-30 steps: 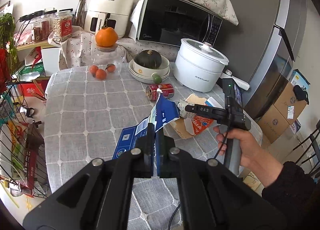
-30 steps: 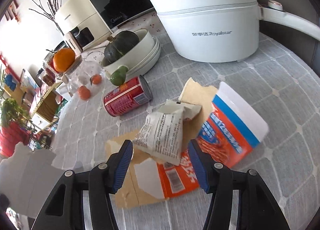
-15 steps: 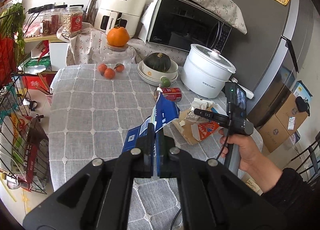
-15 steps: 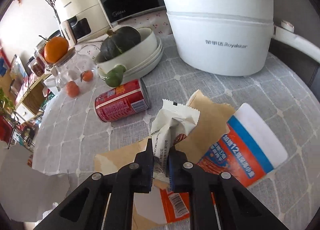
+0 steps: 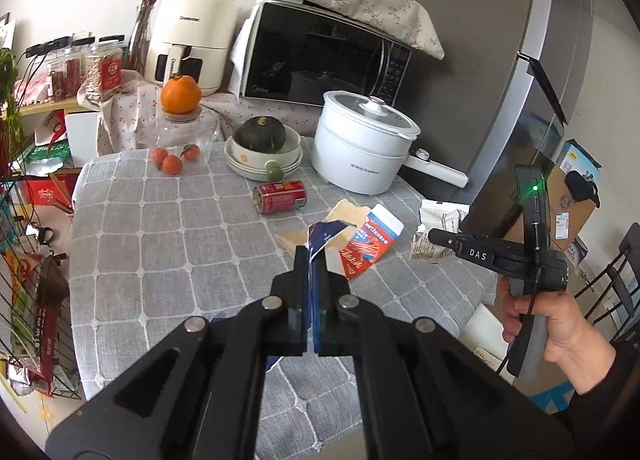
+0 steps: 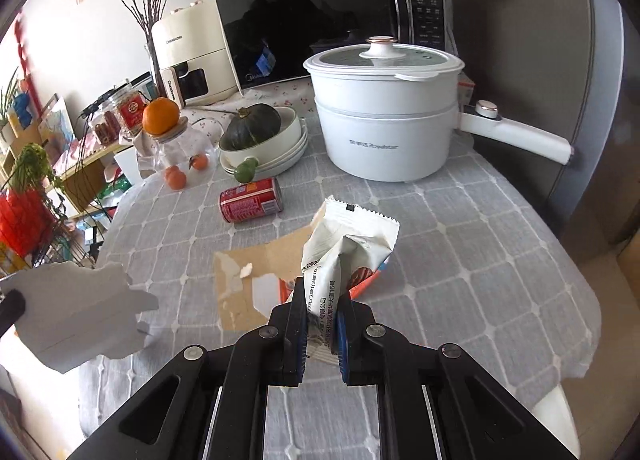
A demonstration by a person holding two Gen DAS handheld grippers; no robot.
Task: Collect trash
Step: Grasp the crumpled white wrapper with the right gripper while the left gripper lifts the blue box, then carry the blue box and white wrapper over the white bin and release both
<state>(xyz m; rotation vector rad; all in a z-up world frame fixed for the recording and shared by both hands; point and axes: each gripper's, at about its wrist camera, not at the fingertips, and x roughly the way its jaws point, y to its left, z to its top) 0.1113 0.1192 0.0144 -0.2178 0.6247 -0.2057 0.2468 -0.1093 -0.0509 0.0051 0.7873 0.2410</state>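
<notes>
My left gripper [image 5: 313, 260] is shut on a torn blue carton piece [image 5: 323, 235] and holds it above the table. Its white back shows in the right wrist view [image 6: 80, 316]. My right gripper [image 6: 321, 300] is shut on a crumpled white snack wrapper [image 6: 348, 248], lifted off the table; the wrapper also shows in the left wrist view [image 5: 434, 230] at the right gripper's [image 5: 434, 237] tips. A torn red and blue box [image 5: 370, 242] on brown cardboard [image 6: 256, 272] and a red can [image 5: 280, 197] on its side lie on the grey checked tablecloth [image 5: 160, 244].
A white electric pot [image 5: 360, 144], stacked bowls with a green squash [image 5: 260, 136], small oranges [image 5: 172, 162] and a glass jar [image 5: 180, 128] stand at the table's back. A microwave [image 5: 320, 56] and air fryer [image 5: 188, 44] are behind. A wire rack [image 5: 28, 292] is at left.
My right gripper closed on the white wrapper and lifted it up and back from the cardboard. My left gripper pulled back and up with the blue carton piece.
</notes>
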